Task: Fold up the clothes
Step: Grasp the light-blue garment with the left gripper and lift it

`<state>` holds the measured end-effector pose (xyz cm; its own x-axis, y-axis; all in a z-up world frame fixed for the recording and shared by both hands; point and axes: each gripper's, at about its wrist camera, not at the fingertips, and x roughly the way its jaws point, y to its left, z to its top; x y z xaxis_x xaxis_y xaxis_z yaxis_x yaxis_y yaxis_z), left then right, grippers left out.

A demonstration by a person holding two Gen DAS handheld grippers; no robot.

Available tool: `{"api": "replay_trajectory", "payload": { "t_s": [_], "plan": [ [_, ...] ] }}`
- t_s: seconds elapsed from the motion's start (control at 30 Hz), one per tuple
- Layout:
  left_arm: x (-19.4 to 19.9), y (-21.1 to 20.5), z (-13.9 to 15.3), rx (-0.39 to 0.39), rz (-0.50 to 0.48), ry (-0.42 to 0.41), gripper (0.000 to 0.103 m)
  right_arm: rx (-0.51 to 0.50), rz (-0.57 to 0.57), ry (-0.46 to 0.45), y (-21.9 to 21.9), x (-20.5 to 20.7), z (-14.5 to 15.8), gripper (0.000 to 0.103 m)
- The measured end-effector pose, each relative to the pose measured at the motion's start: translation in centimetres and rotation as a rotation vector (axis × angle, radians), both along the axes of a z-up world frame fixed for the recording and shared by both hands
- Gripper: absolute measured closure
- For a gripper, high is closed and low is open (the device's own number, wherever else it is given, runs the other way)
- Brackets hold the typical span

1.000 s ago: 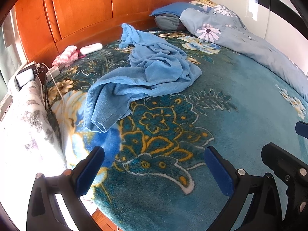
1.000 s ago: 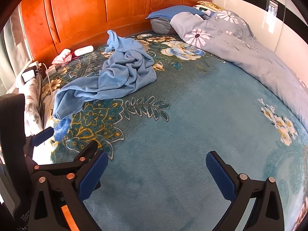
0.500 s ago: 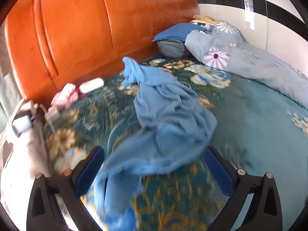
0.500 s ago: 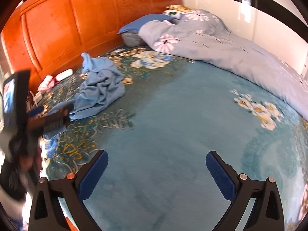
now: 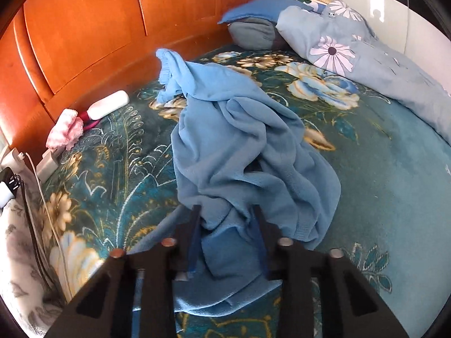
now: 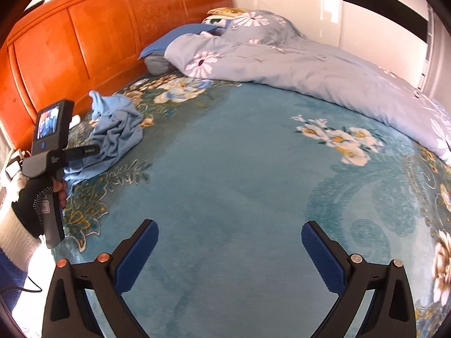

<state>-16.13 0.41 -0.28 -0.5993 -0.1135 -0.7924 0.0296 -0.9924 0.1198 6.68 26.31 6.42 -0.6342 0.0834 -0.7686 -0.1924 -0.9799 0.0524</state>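
Observation:
A crumpled light-blue garment (image 5: 239, 146) lies on the teal floral blanket (image 5: 394, 186) near the wooden headboard. My left gripper (image 5: 225, 225) stands over the garment's near edge. Its jaws are closing, with a bunched fold of the blue cloth filling the gap between them. The right wrist view shows the same garment (image 6: 118, 132) at the far left, with the left gripper (image 6: 84, 150) on it and a gloved hand (image 6: 36, 200) on its handle. My right gripper (image 6: 229, 249) hangs open over bare blanket, well to the right of the garment, with nothing between its fingers.
An orange wooden headboard (image 5: 84, 28) runs along the back. A blue pillow (image 5: 253, 22) and a pale floral duvet (image 6: 310, 64) lie at the back right. A white object (image 5: 108, 104), pink cloth (image 5: 64, 129), and chargers with cables (image 5: 17, 174) sit at the left edge.
The left gripper moved forward onto the garment's near edge and its jaws narrowed around a fold. The right gripper swung to the right, away from the garment, and stayed open.

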Motion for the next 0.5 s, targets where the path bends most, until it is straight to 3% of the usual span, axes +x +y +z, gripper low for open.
{"api": "replay_trajectory", "payload": {
  "t_s": [0.03, 0.07, 0.23, 0.5],
  "plan": [
    [0.0, 0.1, 0.1, 0.009, 0.007, -0.006, 0.087, 0.000, -0.006, 0.004, 0.4, 0.2, 0.1, 0.000],
    [0.2, 0.3, 0.3, 0.018, 0.013, -0.003, 0.090, 0.000, -0.013, 0.008, 0.7, 0.4, 0.2, 0.000],
    [1.9, 3.0, 3.4, 0.074, -0.085, 0.043, 0.092, -0.025, -0.062, 0.024, 2.9, 1.8, 0.2, 0.000],
    [11.3, 14.4, 9.6, 0.279, -0.504, 0.100, 0.093, -0.107, -0.201, 0.067, 8.7, 5.7, 0.0, 0.000]
  ]
}}
